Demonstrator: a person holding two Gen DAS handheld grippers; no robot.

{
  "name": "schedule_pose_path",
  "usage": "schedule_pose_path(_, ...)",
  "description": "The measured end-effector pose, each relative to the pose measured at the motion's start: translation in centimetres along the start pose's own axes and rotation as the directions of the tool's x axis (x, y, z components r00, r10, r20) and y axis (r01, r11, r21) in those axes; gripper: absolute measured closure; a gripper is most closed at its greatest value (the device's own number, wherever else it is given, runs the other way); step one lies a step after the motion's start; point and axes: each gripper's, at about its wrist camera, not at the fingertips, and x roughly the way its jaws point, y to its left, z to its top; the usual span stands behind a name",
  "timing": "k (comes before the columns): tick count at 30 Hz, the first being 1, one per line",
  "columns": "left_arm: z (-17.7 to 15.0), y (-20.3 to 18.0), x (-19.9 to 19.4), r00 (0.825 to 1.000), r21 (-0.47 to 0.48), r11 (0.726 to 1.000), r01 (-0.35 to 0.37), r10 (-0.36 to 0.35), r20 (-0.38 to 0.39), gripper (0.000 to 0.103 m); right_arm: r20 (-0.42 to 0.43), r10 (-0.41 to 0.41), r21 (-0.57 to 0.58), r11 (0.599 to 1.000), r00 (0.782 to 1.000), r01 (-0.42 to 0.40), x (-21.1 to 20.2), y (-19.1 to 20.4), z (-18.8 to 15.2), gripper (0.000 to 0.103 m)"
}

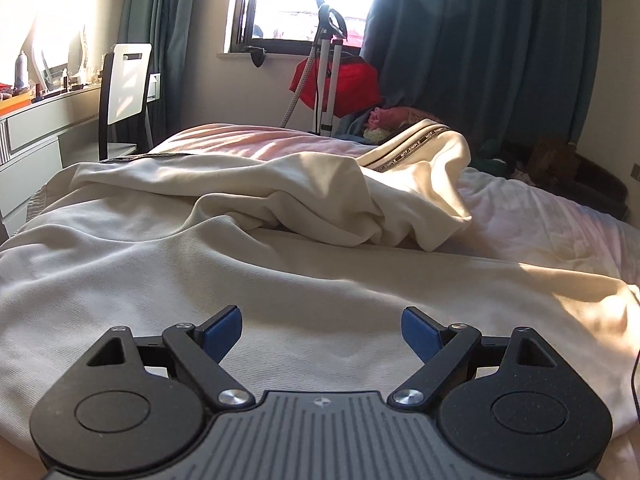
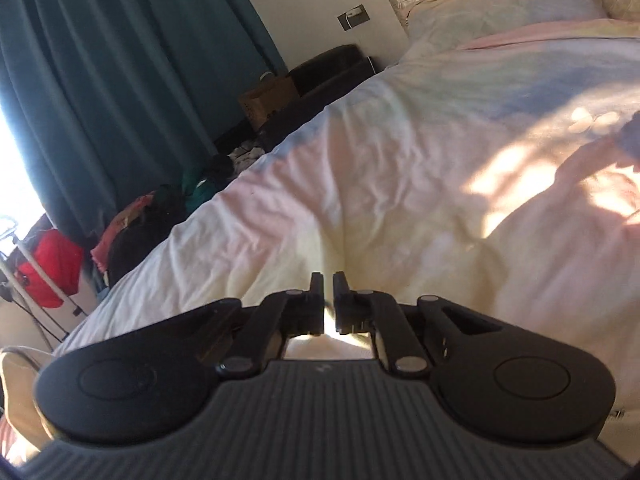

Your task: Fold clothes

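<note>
A cream garment (image 1: pixel 224 240) lies spread and partly bunched on the bed in the left wrist view, with a dark lettered stripe (image 1: pixel 404 148) at its far end. My left gripper (image 1: pixel 322 330) is open and empty, low over the near flat part of the garment, blue pads (image 1: pixel 224 330) wide apart. In the right wrist view my right gripper (image 2: pixel 328 298) has its jaws nearly closed, a narrow bright gap between them. I cannot tell whether cloth is pinched there. It hovers over the pale bed cover (image 2: pixel 400 184). A cream fold (image 2: pixel 20 384) shows at the lower left.
A chair (image 1: pixel 124 92) and a desk (image 1: pixel 36 128) stand left of the bed. A garment steamer (image 1: pixel 328 68) with a red cloth stands by the window. Dark teal curtains (image 2: pixel 100 60), a clothes pile (image 2: pixel 136 220) and a brown bag (image 2: pixel 268 100) flank the bed. Pillows (image 2: pixel 500 8) lie at its head.
</note>
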Motion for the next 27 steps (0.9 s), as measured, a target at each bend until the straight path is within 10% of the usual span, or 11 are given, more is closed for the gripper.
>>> schedule_pose_path(6,-0.1,-0.5,-0.6,1.000,0.024,1.000,0.000,0.000,0.023,0.014,-0.022,0.022,0.045,0.999,1.000,-0.021,-0.5,-1.2,0.2,0.098)
schedule_pose_path(15,0.0,-0.6,-1.7,0.998,0.026,1.000,-0.014,0.013,0.057,0.014,0.022,0.195,-0.213,0.959,0.980,-0.186,-5.5,4.7,-1.4,0.094)
schedule_pose_path(18,0.1,-0.5,-2.2,0.998,0.017,1.000,-0.010,0.009,0.066,0.014,-0.131,0.356,-0.299,0.876,0.925,-0.379,-6.1,7.5,-3.7,0.088)
schedule_pose_path(21,0.4,-0.4,-2.4,0.996,0.020,1.000,-0.013,0.012,0.093,0.014,-0.285,0.507,-0.217,0.792,0.813,-0.570,-6.8,9.8,-6.3,0.021)
schedule_pose_path(23,0.8,-0.3,-2.4,0.992,0.028,0.999,-0.038,0.035,0.119,0.014,-0.322,0.574,-0.190,0.740,0.753,-0.645,-7.5,11.5,-7.9,0.018)
schedule_pose_path(27,1.5,1.0,-1.9,0.994,-0.023,0.999,-0.034,0.036,0.107,0.014,-0.376,0.606,-0.223,0.674,0.700,-0.704,-7.8,17.1,-11.2,0.017)
